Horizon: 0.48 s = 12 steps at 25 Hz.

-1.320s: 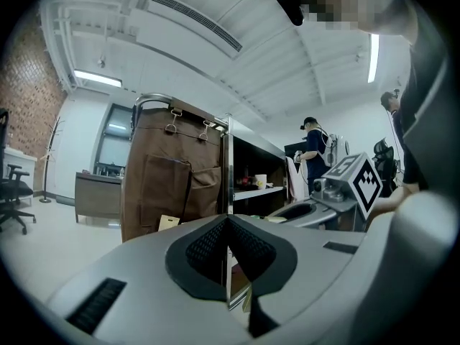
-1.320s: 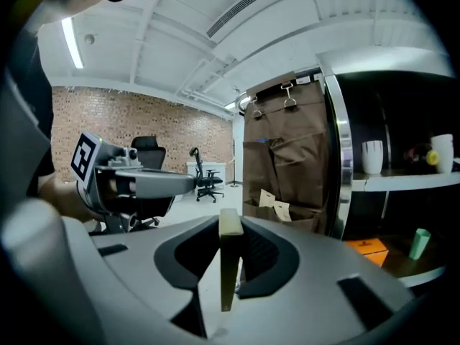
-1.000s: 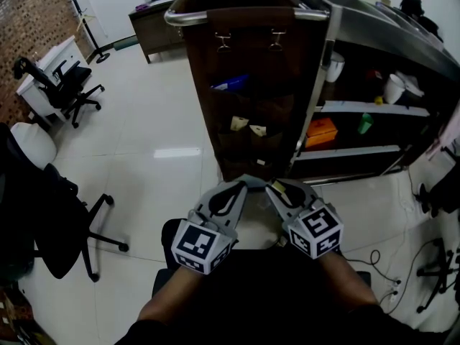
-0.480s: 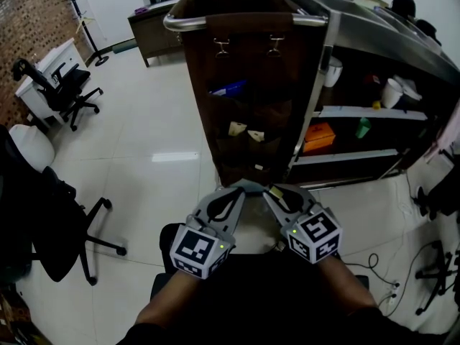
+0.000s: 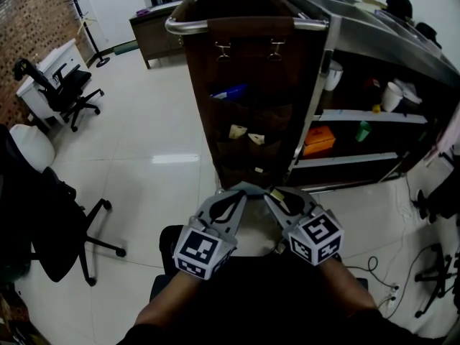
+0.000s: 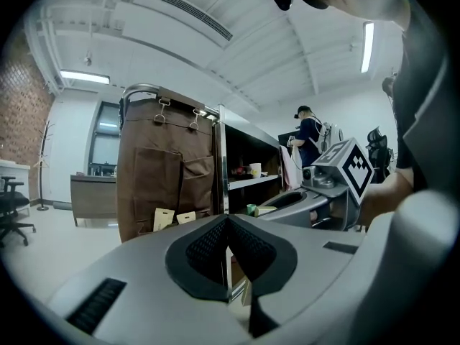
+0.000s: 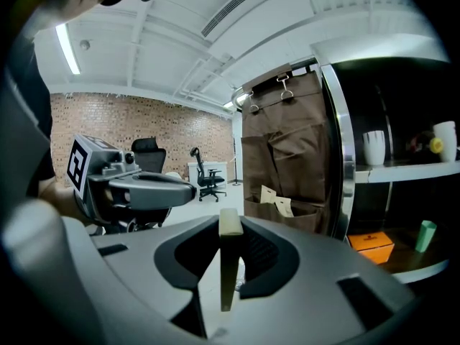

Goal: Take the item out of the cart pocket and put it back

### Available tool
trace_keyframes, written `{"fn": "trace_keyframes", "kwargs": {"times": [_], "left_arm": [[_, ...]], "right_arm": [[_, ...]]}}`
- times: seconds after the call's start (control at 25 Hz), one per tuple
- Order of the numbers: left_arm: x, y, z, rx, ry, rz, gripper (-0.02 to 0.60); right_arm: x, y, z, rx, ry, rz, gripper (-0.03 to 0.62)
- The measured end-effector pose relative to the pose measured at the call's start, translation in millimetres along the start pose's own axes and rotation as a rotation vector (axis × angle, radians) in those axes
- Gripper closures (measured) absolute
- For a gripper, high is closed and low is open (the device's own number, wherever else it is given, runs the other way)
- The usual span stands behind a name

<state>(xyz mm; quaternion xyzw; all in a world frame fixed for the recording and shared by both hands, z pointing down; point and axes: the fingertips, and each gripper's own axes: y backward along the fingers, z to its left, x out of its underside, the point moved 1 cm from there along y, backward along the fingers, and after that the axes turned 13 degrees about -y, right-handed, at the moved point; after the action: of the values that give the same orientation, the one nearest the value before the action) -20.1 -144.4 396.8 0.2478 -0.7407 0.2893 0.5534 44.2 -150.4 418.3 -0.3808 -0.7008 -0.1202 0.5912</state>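
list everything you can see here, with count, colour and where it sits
cart: 1, steel, straight ahead
pocket organiser: 1, brown, hanging on the cart's end
clips: 2, metal, at the organiser's top edge
blue item: 1, blue, upper pocket
cards: 2, cream, sticking out of a middle pocket
white cups: 2, white, upper shelf
box: 1, orange, lower shelf
green cup: 1, green, lower shelf, right of the box
office chairs: 2, black, floor at left
bystander: 1, dark clothes, far behind the cart
held card: 1, cream, in the right gripper
left gripper: 1, grey, shut, empty
right gripper: 1, grey, shut on the held card
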Motion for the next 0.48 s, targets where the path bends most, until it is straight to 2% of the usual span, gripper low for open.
{"fn": "trace_keyframes", "kwargs": {"times": [0.48], "left_arm": [[0.6, 1.2, 3.9, -0.012, 0.007, 0.002, 0.581]], "right_arm": [[0.9, -1.5, 1.7, -0.006, -0.004, 0.006, 0.506]]}}
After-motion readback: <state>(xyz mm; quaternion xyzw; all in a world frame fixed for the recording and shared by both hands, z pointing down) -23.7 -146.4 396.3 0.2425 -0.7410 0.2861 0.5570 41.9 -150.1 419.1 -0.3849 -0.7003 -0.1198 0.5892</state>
